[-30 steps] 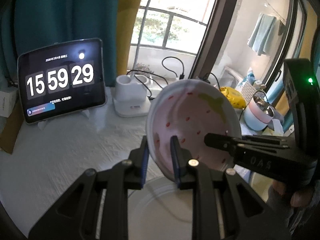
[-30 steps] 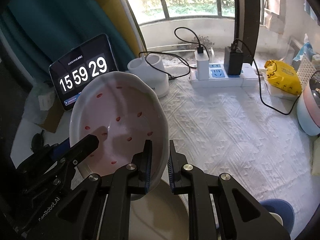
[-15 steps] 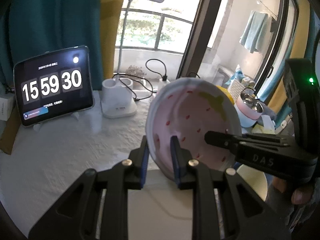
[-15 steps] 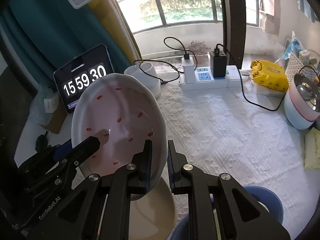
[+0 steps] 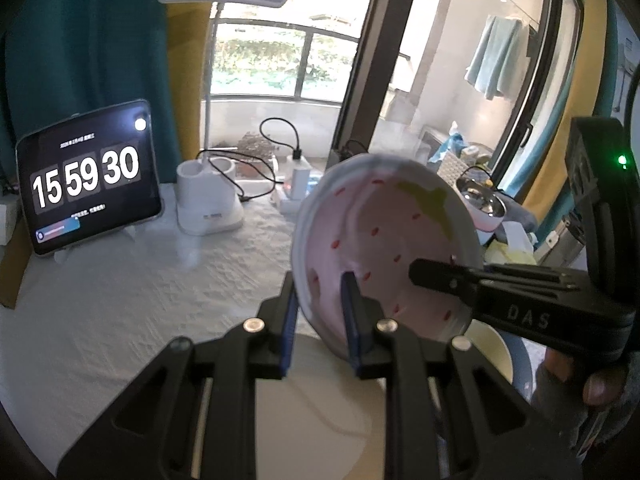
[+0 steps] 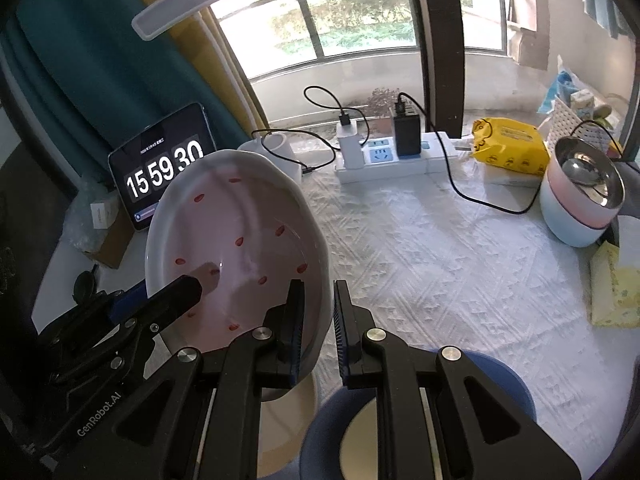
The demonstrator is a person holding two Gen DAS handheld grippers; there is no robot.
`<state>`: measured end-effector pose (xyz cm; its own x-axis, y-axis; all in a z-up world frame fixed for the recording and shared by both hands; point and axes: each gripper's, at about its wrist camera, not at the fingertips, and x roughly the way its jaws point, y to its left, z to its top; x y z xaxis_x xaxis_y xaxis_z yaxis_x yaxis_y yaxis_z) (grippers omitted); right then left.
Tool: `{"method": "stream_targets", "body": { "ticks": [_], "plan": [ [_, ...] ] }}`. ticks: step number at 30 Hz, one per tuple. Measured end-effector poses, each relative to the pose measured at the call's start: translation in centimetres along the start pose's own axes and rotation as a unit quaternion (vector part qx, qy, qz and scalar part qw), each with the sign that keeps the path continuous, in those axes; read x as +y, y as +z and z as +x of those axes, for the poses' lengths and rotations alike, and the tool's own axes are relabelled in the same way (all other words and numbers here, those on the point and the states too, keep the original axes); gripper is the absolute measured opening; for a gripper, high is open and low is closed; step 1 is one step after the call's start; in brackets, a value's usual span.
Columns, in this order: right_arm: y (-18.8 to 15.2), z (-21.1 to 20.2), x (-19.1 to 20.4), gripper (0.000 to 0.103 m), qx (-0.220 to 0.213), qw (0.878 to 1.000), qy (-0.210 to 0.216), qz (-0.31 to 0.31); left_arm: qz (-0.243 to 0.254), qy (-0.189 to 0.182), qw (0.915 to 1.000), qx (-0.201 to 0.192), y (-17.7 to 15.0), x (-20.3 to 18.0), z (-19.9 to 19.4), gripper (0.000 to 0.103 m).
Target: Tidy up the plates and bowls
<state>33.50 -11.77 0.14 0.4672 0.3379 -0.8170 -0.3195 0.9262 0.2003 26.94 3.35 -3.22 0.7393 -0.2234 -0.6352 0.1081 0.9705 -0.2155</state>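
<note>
A pink strawberry-patterned plate (image 5: 400, 224) with red seed marks hangs tilted above the table, held by both grippers. My left gripper (image 5: 320, 308) is shut on its left rim, one pad inside and one outside. My right gripper (image 6: 318, 308) is shut on the opposite rim of the plate (image 6: 240, 216). Each gripper shows in the other's view: the right gripper (image 5: 424, 274) and the left gripper (image 6: 192, 288) both reach over the plate's inside. Beneath the plate lie a cream plate (image 5: 320, 408) and a blue bowl (image 6: 492, 380) with a cream inside.
On the white textured tablecloth (image 6: 420, 264) stand a tablet clock (image 5: 88, 184), a white desk lamp (image 5: 208, 200), a power strip (image 6: 392, 158) with cables, a yellow packet (image 6: 508, 146) and a pink-and-white pot (image 6: 580, 200). A window lies behind.
Both grippers have carried the plate up and back from the tablet and lamp, which now look farther off. The blue bowl has come into view below the right gripper.
</note>
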Motion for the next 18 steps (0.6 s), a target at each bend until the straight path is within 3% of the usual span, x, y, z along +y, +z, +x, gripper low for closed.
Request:
{"method": "stream_targets", "body": {
  "ticks": [18],
  "plan": [
    [-1.7, -3.0, -3.5, 0.016, -0.013, 1.000, -0.005, 0.022, 0.031, -0.013, 0.9994, 0.009, -0.6, -4.4, -0.1, 0.021]
  ]
}}
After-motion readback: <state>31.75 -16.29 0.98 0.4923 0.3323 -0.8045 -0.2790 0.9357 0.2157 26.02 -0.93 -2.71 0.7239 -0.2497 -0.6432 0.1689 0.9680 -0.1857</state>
